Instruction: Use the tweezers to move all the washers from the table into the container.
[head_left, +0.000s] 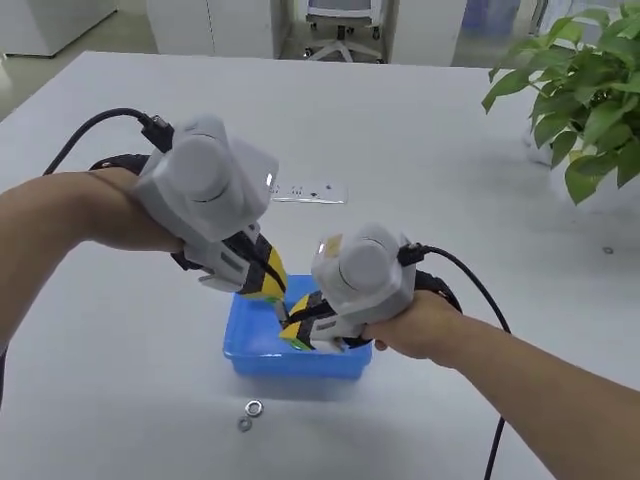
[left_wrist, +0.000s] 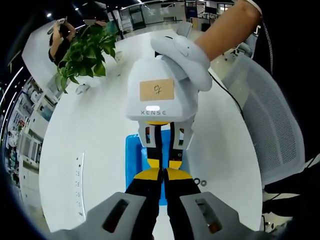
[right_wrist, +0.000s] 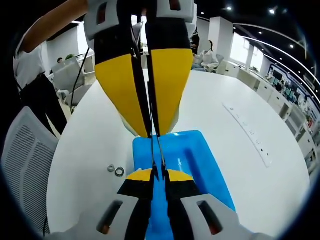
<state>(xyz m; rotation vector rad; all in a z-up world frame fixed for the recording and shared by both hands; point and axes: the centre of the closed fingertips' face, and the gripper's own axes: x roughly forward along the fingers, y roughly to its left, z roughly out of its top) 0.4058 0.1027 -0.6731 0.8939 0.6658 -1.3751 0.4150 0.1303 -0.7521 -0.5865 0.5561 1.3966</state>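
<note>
Both grippers meet tip to tip over the blue container (head_left: 292, 366). In the right gripper view, thin dark tweezers (right_wrist: 149, 120) run from between the yellow jaws of my left gripper (right_wrist: 150, 136) down into my right gripper (right_wrist: 154, 175), and both look shut on them. The head view has my left gripper (head_left: 272, 292) above my right gripper (head_left: 296, 335). Two small metal washers (head_left: 253, 407) lie on the table just in front of the container. They are also seen as washers (right_wrist: 119, 171) left of the container (right_wrist: 200, 160).
The white table (head_left: 420, 140) stretches far behind. A flat power strip (head_left: 310, 192) lies beyond the grippers, and a leafy plant (head_left: 585, 90) stands at the far right. A cable (head_left: 490, 300) trails from the right gripper.
</note>
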